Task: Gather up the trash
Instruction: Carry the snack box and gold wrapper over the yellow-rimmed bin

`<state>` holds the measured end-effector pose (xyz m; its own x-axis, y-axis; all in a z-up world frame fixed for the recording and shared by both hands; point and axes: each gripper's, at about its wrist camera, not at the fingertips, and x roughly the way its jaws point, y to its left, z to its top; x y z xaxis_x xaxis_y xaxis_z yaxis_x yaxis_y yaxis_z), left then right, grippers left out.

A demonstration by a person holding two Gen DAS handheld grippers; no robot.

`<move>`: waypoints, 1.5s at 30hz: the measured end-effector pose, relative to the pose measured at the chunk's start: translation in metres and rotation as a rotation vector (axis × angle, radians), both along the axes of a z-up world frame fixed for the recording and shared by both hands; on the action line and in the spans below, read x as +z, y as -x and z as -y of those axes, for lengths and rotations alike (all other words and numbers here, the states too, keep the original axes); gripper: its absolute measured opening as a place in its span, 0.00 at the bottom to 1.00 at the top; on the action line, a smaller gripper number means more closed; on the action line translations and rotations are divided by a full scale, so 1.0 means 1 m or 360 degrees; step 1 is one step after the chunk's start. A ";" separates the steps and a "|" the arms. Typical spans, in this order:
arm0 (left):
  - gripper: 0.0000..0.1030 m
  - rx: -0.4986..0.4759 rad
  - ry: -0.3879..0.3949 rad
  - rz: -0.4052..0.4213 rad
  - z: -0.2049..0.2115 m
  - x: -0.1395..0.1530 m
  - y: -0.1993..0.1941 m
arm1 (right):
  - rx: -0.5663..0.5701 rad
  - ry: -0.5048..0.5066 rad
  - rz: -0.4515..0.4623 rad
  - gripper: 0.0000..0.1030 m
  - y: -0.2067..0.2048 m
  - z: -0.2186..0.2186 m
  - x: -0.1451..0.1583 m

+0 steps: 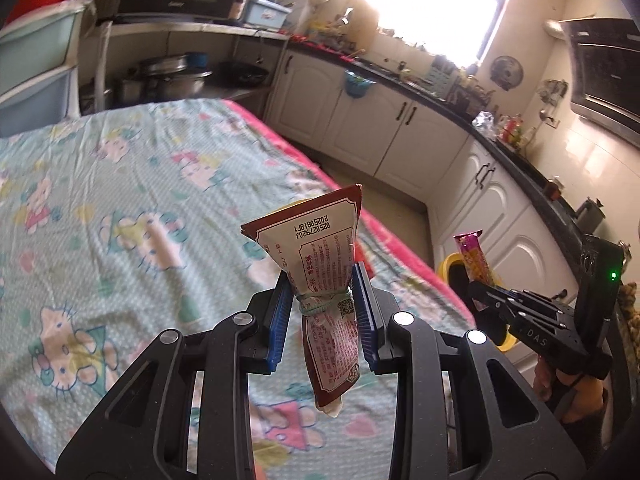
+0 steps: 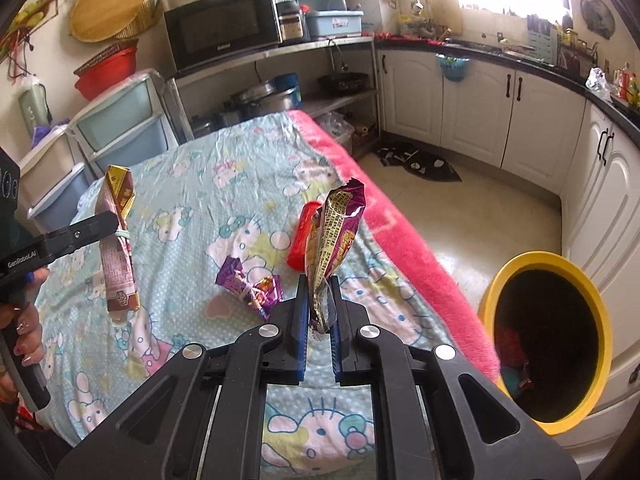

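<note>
My left gripper is shut on a brown and white snack packet tied with a green band, held above the cartoon-print cloth. The same packet hangs at the left of the right wrist view. My right gripper is shut on a purple and gold wrapper, which stands upright between the blue pads. That wrapper shows at the right of the left wrist view, over the yellow bin. A purple knotted wrapper and a red packet lie on the cloth.
The yellow bin stands on the floor right of the table, with trash inside. The table cloth has a pink fleece edge. White cabinets, a microwave and plastic drawers ring the room. A hand holds the left gripper's handle.
</note>
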<state>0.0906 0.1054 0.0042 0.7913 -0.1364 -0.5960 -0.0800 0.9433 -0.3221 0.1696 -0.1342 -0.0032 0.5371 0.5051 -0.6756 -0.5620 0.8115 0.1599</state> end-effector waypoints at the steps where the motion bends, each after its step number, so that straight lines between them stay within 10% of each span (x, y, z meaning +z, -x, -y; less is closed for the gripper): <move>1: 0.23 -0.0012 -0.0004 0.0008 0.003 0.002 -0.001 | -0.0008 -0.0008 0.0010 0.09 0.000 0.004 0.003; 25: 0.23 -0.0416 -0.0038 0.0182 0.125 0.049 -0.067 | -0.0322 -0.0097 0.0256 0.09 0.004 0.100 0.059; 45: 0.23 -0.0732 -0.0017 0.0161 0.238 0.037 -0.149 | -0.0764 -0.0107 0.0223 0.09 -0.019 0.211 0.040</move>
<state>0.2391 -0.1329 0.0410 0.7044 -0.4805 -0.5224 0.3781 0.8769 -0.2967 0.1889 -0.3457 0.0365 0.8028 0.2186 -0.5548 -0.1476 0.9743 0.1702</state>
